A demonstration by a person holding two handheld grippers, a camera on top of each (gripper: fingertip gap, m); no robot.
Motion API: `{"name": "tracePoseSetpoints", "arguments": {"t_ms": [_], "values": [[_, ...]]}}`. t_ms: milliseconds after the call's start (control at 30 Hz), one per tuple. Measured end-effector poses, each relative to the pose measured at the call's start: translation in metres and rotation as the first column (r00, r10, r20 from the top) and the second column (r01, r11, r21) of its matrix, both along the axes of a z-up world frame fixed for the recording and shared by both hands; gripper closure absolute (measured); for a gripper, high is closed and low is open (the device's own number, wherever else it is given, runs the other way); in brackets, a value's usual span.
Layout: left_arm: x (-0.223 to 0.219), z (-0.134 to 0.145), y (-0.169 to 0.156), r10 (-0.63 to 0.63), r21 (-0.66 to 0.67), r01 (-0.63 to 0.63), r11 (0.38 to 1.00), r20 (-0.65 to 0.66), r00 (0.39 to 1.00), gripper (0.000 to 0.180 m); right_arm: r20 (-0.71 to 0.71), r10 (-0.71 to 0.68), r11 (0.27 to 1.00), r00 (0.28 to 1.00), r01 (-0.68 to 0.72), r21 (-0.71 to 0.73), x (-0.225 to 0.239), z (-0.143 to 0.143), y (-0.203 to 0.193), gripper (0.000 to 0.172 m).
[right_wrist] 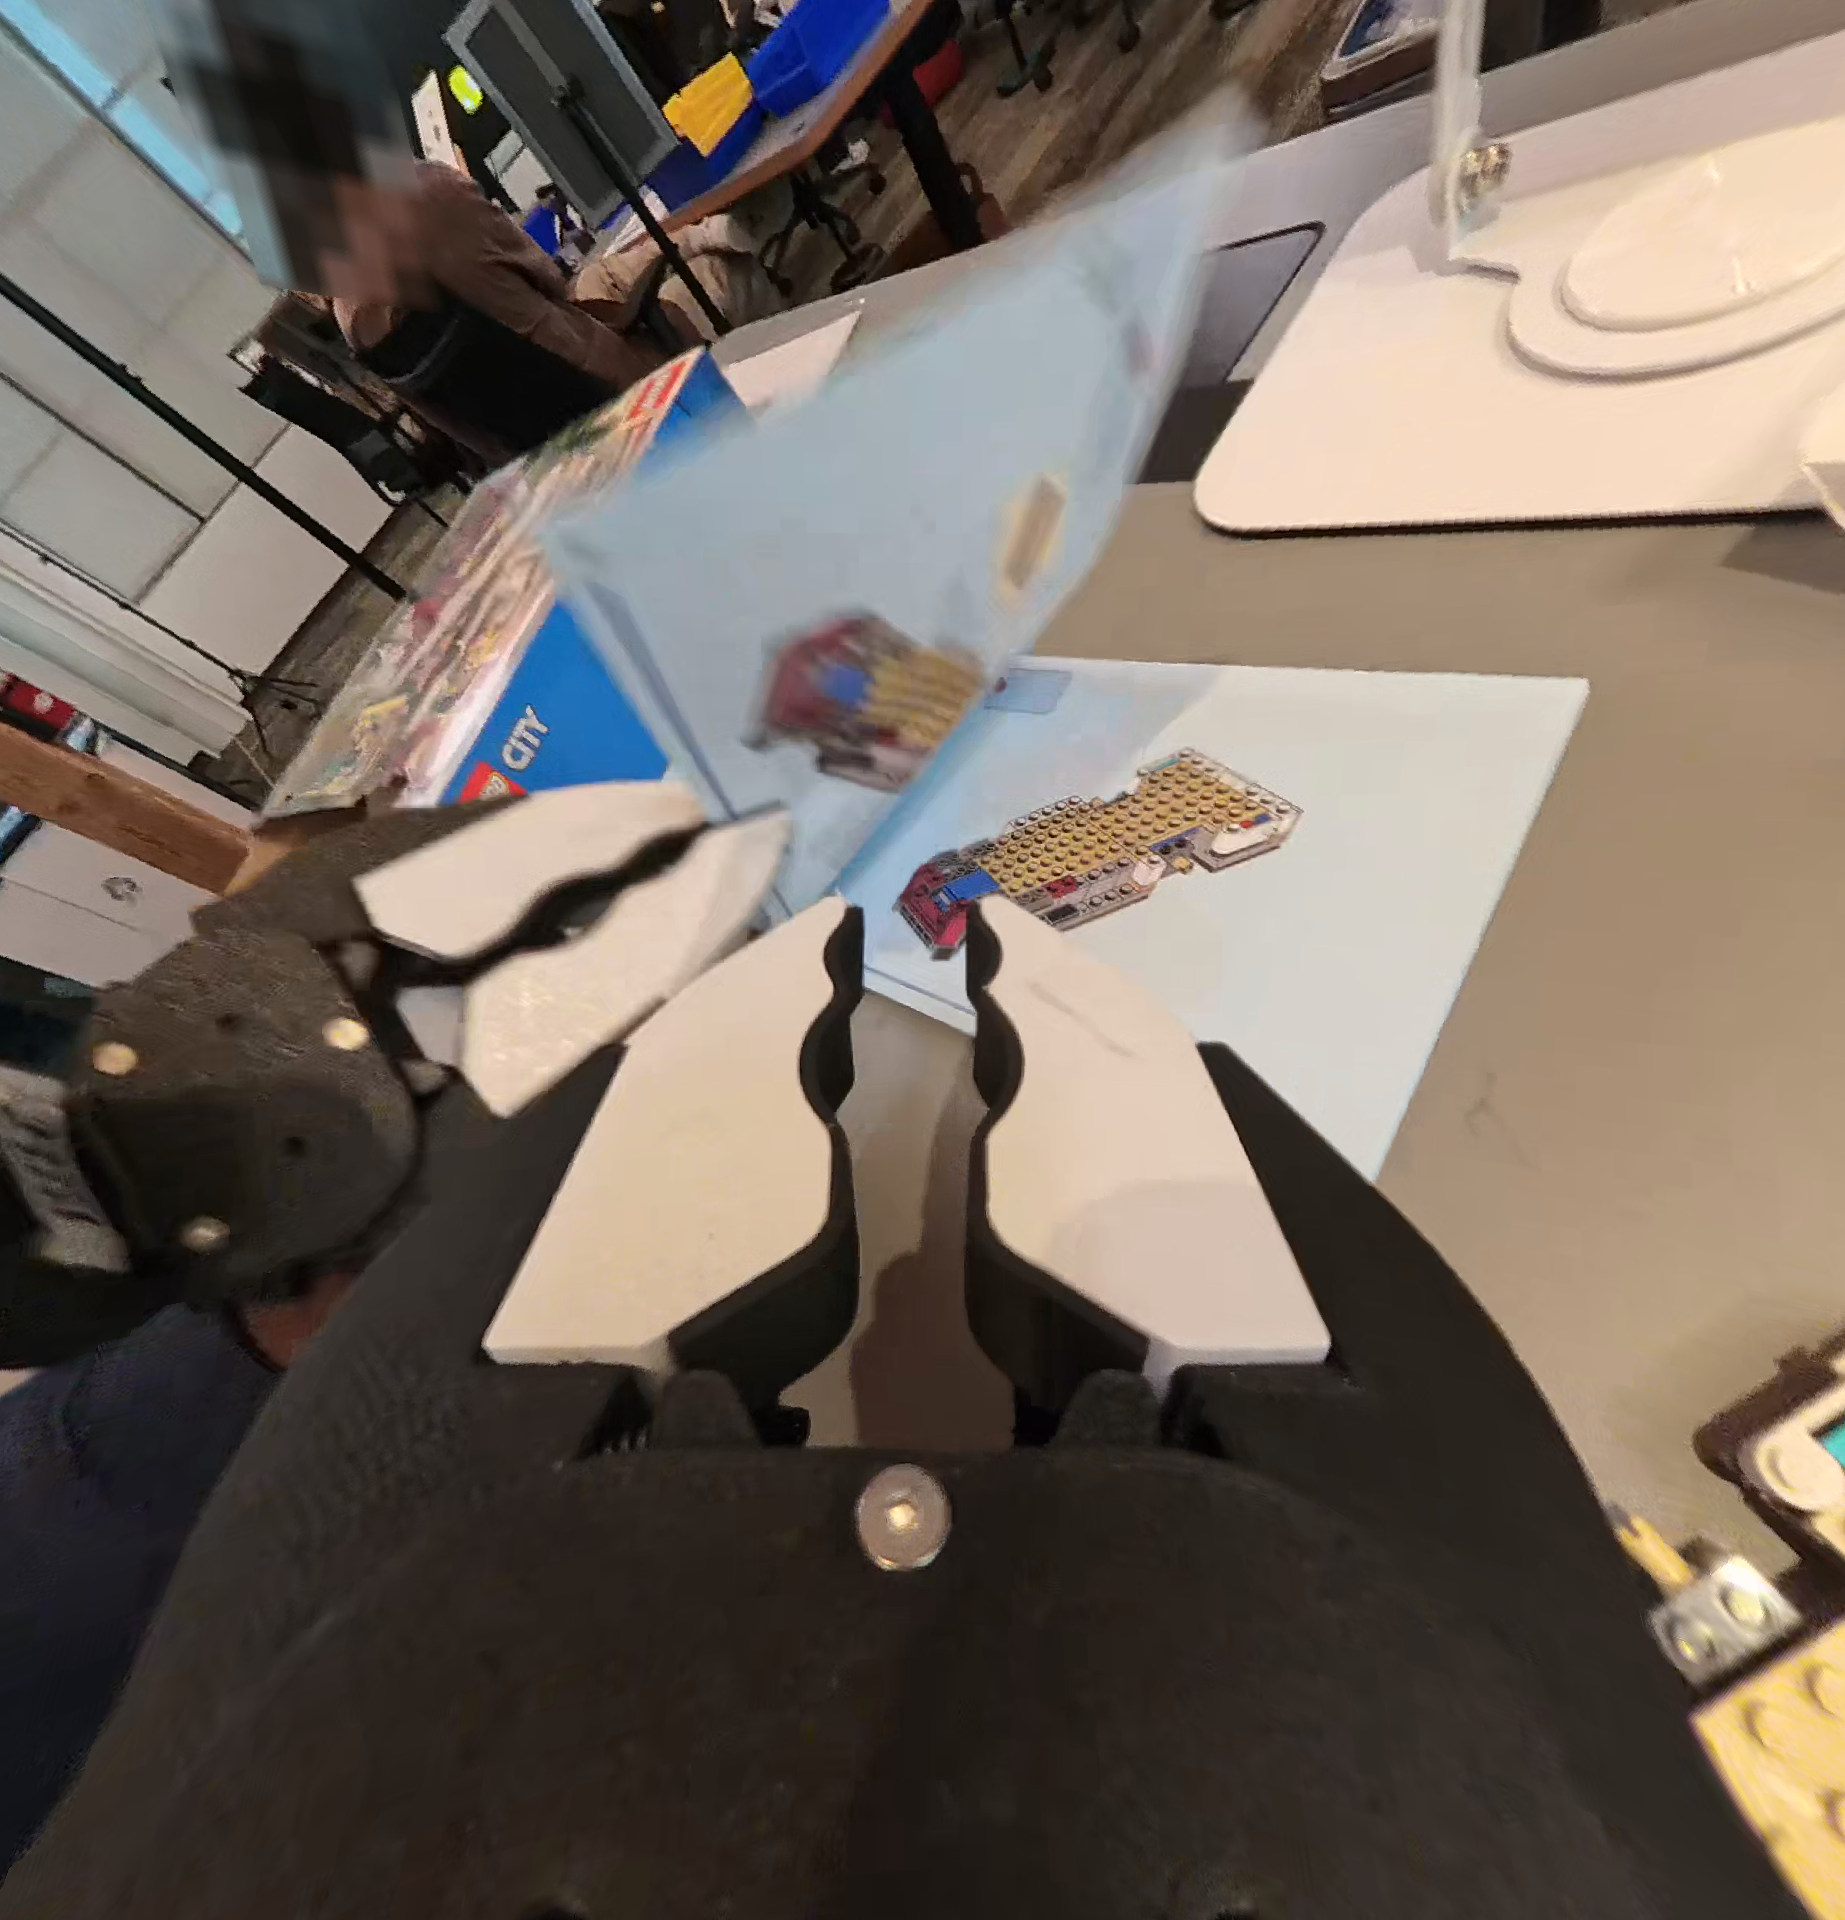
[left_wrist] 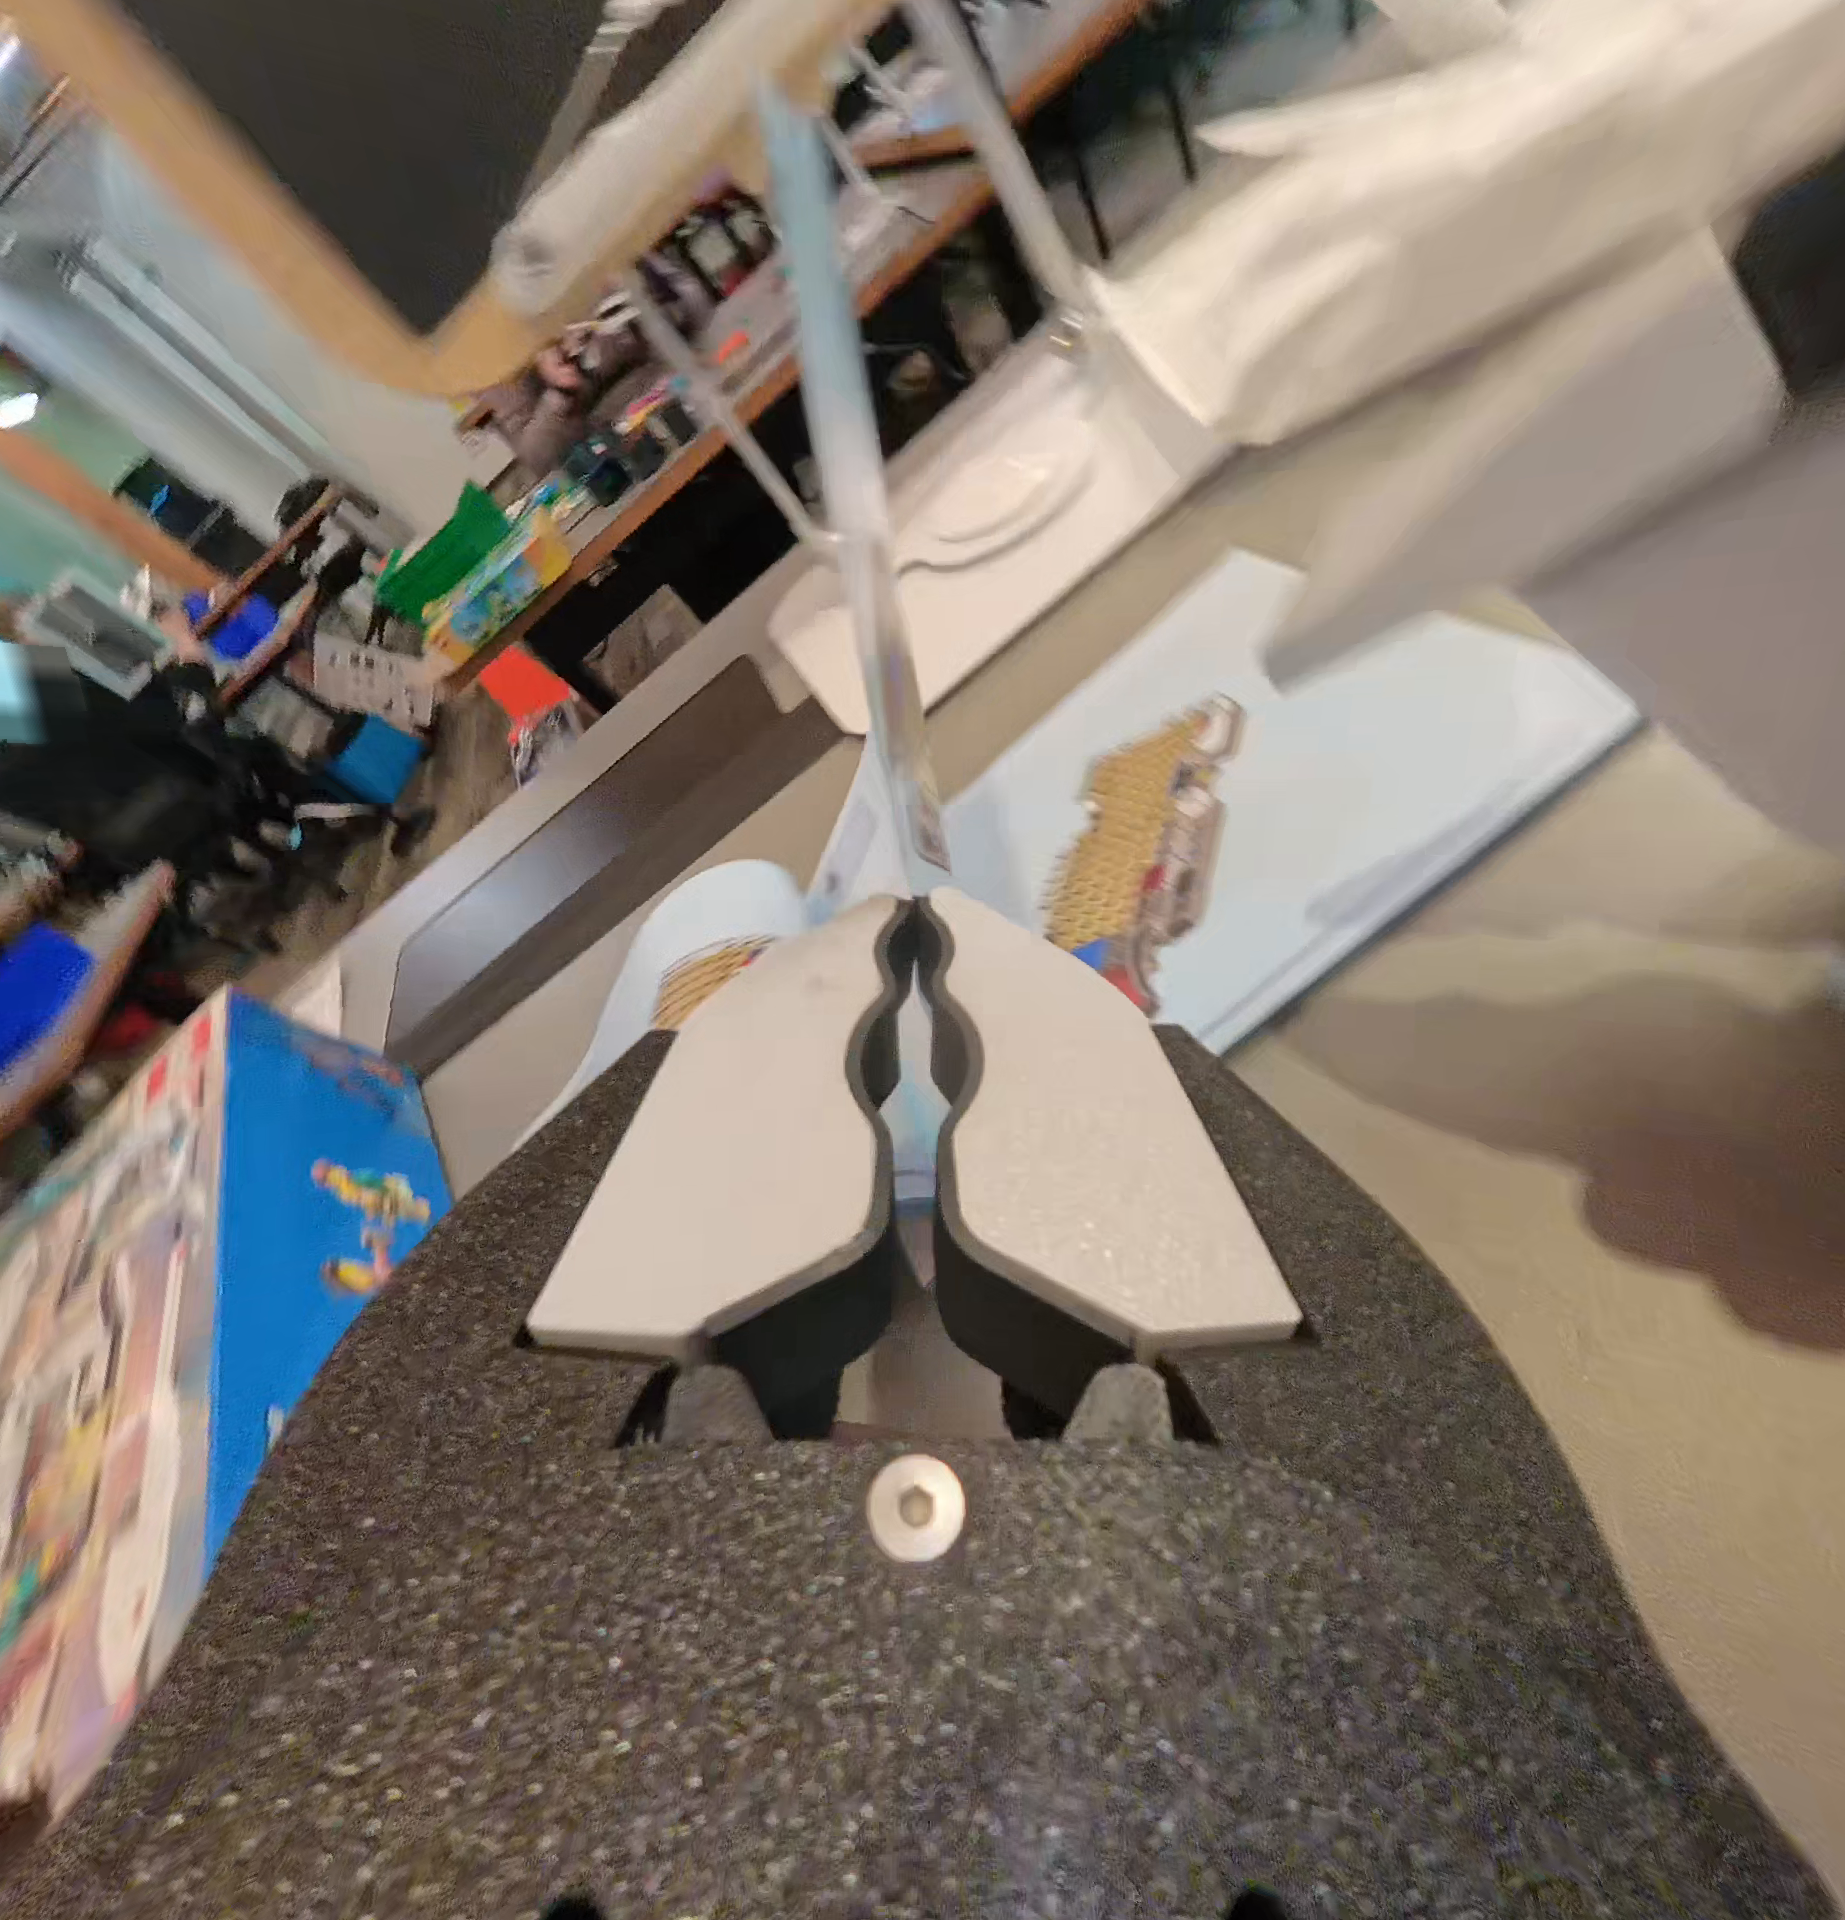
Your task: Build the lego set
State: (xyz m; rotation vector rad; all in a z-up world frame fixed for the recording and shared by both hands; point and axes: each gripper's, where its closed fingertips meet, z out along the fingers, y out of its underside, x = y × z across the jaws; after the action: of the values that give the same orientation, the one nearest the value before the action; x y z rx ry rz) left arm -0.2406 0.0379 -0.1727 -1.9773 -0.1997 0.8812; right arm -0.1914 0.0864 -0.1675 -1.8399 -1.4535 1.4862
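Observation:
An instruction booklet (right_wrist: 1333, 935) lies open on the grey table, and its flat page shows a picture of a tan brick build. My left gripper (left_wrist: 916, 906) is shut on the corner of one pale blue page (left_wrist: 882, 644) and holds it lifted, edge-on in the left wrist view. In the right wrist view the same gripper (right_wrist: 736, 826) pinches that raised, blurred page (right_wrist: 876, 520). My right gripper (right_wrist: 913, 920) is open and empty. It hovers just above the booklet's near edge, right beside the left gripper.
A blue toy box (right_wrist: 575, 717) stands left of the booklet and also shows in the left wrist view (left_wrist: 315, 1174). A white board with a round plate (right_wrist: 1520, 405) lies at the back right. A partly built tan brick model (right_wrist: 1801, 1662) sits at the near right. A person sits beyond the table. The left gripper's tips are roughly 8 cm from the right gripper's.

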Motion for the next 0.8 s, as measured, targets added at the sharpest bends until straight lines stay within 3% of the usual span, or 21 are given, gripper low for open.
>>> {"name": "tracePoseSetpoints", "arguments": {"t_ms": [100,200,367,500,600,700,800], "values": [[-0.018,0.018,-0.031,0.114,0.195,-0.141,0.971,0.144,0.983,0.18,0.026,0.02,0.993,0.999,-0.023,0.112,-0.015,-0.006,-0.01,0.152],[-0.03,0.018,-0.061,0.154,0.315,-0.255,0.914,0.313,0.937,0.18,0.074,0.02,0.963,0.997,-0.039,0.267,-0.035,-0.015,-0.016,0.151],[-0.032,0.01,-0.093,0.147,0.369,-0.346,0.863,0.471,0.87,0.168,0.155,0.028,0.895,0.987,-0.094,0.436,-0.071,-0.032,-0.028,0.15],[-0.019,0.016,-0.118,0.166,0.356,-0.336,0.872,0.43,0.887,0.162,0.202,0.063,0.872,0.977,-0.152,0.466,-0.084,-0.043,-0.047,0.149],[-0.017,0.027,-0.156,0.297,0.322,-0.388,0.864,0.297,0.908,0.156,0.197,0.078,0.863,0.977,-0.165,0.478,-0.087,-0.045,-0.055,0.15],[-0.019,0.029,-0.192,0.404,0.294,-0.467,0.834,0.25,0.88,0.148,0.192,0.086,0.858,0.978,-0.171,0.485,-0.088,-0.044,-0.059,0.15],[-0.024,0.018,-0.208,0.432,0.248,-0.496,0.832,0.27,0.86,0.147,0.194,0.096,0.844,0.976,-0.184,0.503,-0.09,-0.042,-0.062,0.15]]}}
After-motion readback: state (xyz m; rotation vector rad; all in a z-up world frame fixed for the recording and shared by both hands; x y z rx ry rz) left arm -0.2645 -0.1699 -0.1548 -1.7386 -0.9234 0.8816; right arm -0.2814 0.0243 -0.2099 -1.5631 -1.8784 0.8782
